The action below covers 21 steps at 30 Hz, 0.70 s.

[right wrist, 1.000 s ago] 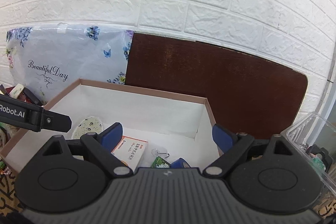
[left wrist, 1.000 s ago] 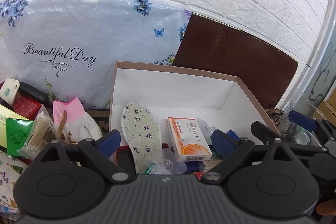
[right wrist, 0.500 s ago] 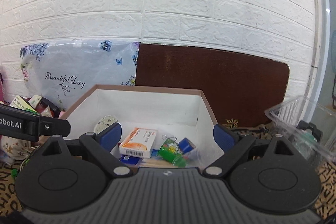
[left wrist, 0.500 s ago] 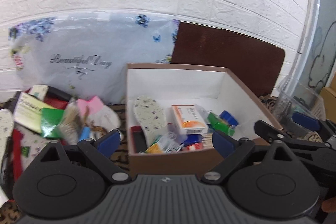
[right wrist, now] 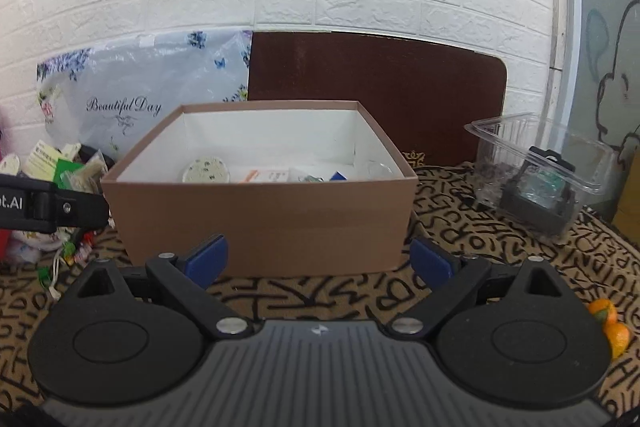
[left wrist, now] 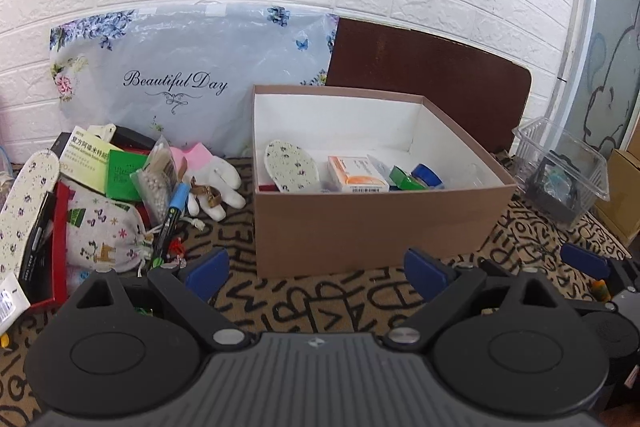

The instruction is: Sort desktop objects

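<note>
A brown cardboard box (left wrist: pixel 372 223) with a white inside stands on the patterned cloth; it also shows in the right wrist view (right wrist: pixel 260 223). In it lie a floral insole (left wrist: pixel 291 167), an orange medicine box (left wrist: pixel 356 174), a green packet and a blue item. Left of the box is a pile of loose things: a white glove (left wrist: pixel 218 183), a blue-capped marker (left wrist: pixel 170 219), a drawstring bag (left wrist: pixel 104 231), green packets and a second insole (left wrist: pixel 24 207). My left gripper (left wrist: pixel 318 273) is open and empty in front of the box. My right gripper (right wrist: pixel 320 263) is open and empty, also before the box.
A clear plastic tub (right wrist: pixel 540 171) with dark contents stands right of the box. A floral plastic bag (left wrist: pixel 180 75) and a dark brown board (left wrist: pixel 428 75) lean on the white brick wall. Two small orange pieces (right wrist: pixel 610 323) lie at the right.
Both grippers have pulled back and down from above the box; the box now sits farther off and its front wall shows. Both stay open and empty.
</note>
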Tool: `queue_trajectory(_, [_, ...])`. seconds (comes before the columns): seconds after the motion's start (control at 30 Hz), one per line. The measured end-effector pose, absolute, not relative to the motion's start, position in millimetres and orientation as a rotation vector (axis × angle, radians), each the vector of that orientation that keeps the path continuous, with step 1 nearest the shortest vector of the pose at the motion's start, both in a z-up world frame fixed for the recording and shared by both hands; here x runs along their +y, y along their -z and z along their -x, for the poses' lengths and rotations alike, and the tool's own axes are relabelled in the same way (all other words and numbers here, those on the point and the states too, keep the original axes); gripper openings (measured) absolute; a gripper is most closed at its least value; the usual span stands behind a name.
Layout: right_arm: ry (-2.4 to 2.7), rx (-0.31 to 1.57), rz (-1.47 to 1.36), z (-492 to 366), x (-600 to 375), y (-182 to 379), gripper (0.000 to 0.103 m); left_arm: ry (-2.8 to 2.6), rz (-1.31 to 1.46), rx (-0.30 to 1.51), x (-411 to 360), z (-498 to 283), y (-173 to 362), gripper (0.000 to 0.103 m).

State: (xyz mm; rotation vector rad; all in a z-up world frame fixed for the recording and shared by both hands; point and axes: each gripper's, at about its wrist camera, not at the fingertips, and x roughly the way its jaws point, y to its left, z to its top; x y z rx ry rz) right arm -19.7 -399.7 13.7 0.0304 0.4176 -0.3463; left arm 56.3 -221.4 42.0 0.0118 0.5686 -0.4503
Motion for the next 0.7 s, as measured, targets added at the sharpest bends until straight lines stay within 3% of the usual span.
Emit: queue_trajectory(0.7, [0.322, 0.451, -0.049, 35.9, -376.5, -4.1, 0.095, 0.486, -0.003, 0.587, -211.3, -35.7, -36.4, 0.097])
